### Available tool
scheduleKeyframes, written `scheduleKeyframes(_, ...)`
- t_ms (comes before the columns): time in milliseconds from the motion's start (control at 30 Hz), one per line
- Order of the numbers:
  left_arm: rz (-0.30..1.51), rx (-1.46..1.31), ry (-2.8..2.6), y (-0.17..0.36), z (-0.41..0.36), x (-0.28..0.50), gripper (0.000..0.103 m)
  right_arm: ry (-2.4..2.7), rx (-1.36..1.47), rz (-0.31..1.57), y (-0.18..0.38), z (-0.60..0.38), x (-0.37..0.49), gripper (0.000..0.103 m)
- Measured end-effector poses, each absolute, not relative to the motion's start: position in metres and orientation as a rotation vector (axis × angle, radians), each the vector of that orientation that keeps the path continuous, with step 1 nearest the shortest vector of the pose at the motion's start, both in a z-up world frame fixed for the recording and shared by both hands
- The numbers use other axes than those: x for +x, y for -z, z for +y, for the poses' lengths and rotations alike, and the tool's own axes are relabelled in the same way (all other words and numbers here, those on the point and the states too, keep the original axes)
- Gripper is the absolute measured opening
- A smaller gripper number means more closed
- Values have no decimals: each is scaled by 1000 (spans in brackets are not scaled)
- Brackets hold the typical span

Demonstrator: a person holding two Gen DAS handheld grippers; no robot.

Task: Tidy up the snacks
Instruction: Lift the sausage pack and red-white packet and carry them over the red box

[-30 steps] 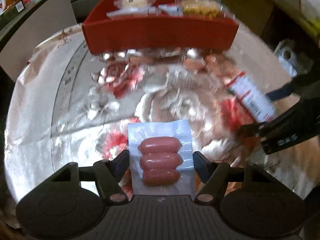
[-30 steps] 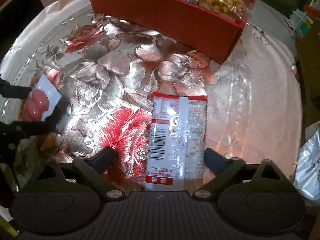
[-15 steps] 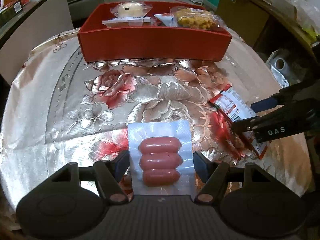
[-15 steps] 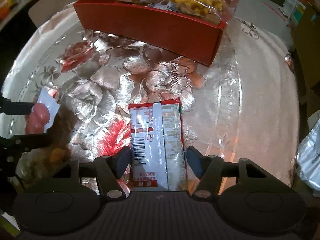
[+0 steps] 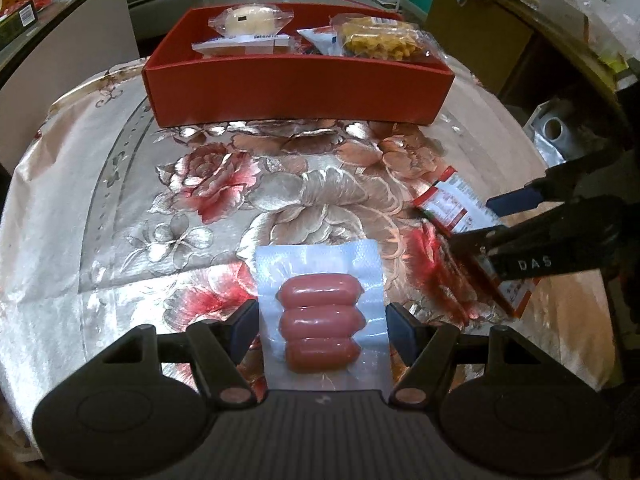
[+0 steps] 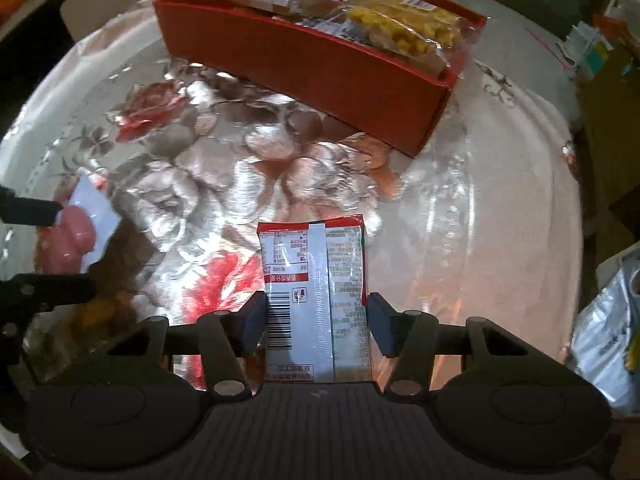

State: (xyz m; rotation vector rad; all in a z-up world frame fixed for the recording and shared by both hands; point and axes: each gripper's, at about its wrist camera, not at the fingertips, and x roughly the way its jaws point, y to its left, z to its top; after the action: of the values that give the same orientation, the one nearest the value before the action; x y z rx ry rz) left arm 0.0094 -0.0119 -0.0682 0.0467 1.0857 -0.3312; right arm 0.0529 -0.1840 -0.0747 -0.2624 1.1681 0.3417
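A clear vacuum pack of three pink sausages [image 5: 320, 272] sits between the pads of my left gripper [image 5: 322, 324], which is shut on its side edges. In the right wrist view that sausage pack [image 6: 80, 236] hangs just above the cloth at the far left. A red and white snack packet [image 6: 314, 264] lies lengthwise in my right gripper [image 6: 316, 320]. The jaws are closing, and both pads touch the packet's long edges. The left wrist view shows the same packet [image 5: 452, 204] at mid right. A red open box [image 5: 300, 88] stands at the back of the table.
The red box [image 6: 320, 64] holds a wrapped round bun [image 5: 250, 20], a bag of yellow snacks [image 5: 380, 38] and flat packets. A shiny floral cloth [image 5: 224, 184] covers the round table. A white bag [image 6: 608, 328] lies off the table's right edge.
My right gripper's jaws have come in from wide apart onto the snack packet's sides. The left gripper has kept its hold on the sausage pack and stayed put.
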Motion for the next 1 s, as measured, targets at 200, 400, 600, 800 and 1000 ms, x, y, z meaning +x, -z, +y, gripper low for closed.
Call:
scheduleKeyframes(200,1036,-7,338,52,-6,15,62,-370,-159,1054,36,-192,54,61)
scheduleKeyframes(400,982,-42,307,39,0,24,62,-374,-93,991,17,-198,60,61)
scheduleKeyframes(600,941,-45,294,29,-2,33,62,-387,-91,973,13,-193,60,62)
scheduleKeyframes(800,900,-42,288,19,-6,38,62,-387,-76,931,4,-193,61,62)
scheduleKeyframes(1000,872,-32,283,13,-9,42,62,-382,-72,917,1,-193,64,62)
